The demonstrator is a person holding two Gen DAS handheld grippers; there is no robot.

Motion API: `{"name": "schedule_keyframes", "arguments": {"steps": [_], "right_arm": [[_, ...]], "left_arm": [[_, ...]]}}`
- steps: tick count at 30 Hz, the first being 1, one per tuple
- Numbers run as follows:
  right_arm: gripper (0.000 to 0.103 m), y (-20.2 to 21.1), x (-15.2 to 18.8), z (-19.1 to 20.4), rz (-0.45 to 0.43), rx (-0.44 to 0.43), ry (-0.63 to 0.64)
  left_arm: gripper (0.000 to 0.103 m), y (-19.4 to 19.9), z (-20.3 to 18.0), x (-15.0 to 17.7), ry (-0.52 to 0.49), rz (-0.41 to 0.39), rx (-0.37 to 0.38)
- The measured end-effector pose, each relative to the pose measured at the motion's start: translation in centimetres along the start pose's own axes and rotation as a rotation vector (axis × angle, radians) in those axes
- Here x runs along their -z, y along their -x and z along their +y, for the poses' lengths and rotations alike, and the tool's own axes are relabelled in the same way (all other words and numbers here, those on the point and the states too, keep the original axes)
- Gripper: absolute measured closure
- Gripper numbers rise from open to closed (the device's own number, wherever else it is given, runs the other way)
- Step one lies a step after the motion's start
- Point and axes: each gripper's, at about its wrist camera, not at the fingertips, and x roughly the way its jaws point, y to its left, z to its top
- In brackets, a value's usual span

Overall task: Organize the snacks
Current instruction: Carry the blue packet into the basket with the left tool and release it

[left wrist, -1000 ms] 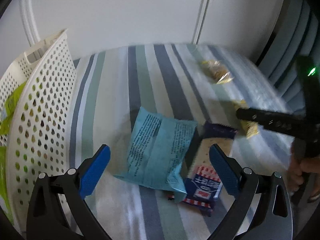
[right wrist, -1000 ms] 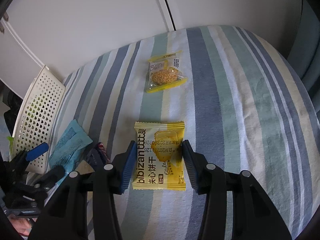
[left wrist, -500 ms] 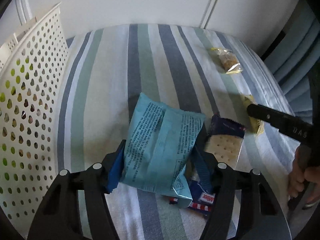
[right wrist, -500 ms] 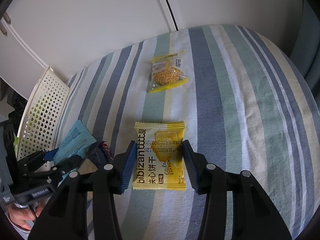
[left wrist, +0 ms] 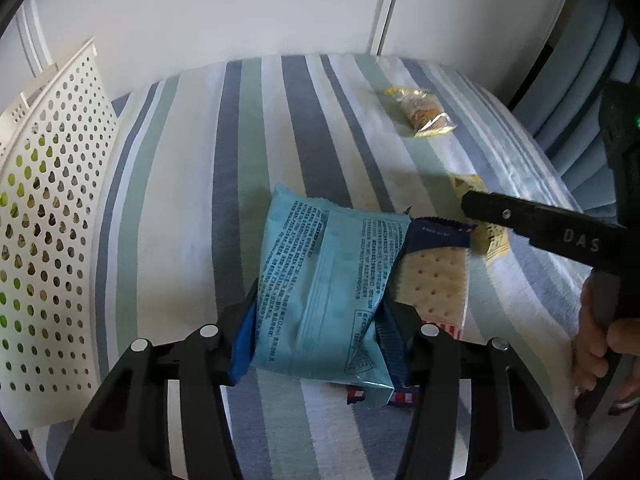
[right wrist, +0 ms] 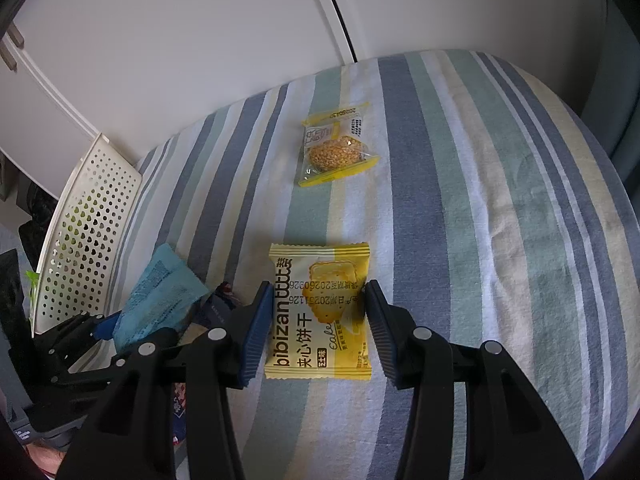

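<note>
Left claw [left wrist: 316, 330]: my pads pinch the blue packet [left wrist: 324, 280].
Right claw [right wrist: 316, 330]: closed on the yellow biscuit pack [right wrist: 320, 312].
Advice: lift both straight, carry to the white basket [left wrist: 48, 240].

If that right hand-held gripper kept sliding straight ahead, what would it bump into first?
The right hand-held gripper already straddles the yellow bibizan biscuit packet. Beyond that, probably the small clear-and-yellow snack packet farther up the striped cloth, though it lies slightly off centre.
</note>
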Motion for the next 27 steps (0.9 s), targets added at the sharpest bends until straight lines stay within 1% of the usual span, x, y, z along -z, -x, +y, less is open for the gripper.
{"name": "schedule_keyframes", "arguments": {"steps": [4,6,13,20,23,27], "right_arm": [[0.055,0.0,0.0,0.0,-0.001,0.006,-0.006],[0.055,0.0,0.0,-0.1,-0.001,0.008,-0.01],[0.055,0.0,-0.1,-0.2,-0.002,0.005,-0.009],[0.056,0.3,0.0,-0.3,-0.015,-0.012,-0.006],[0.056,0.6,0.1,-0.5,-0.027,-0.013,-0.014],[0.056,0.7,0.1,-0.7,-0.033,-0.019,-0.021]], "left_arm": [[0.051,1.2,0.3,0.1,0.026,-0.034,0.021],[0.051,2.2,0.6,0.2,0.022,-0.05,0.024],[0.051,5.7,0.6,-0.4,0.007,-0.119,0.006],[0.051,8.6,0.9,-1.2,0.022,-0.177,-0.003],[0.051,10.5,1.6,-1.4,0.038,-0.215,-0.016],[0.051,13.1,3.6,-1.5,0.07,-0.264,-0.042]]}}
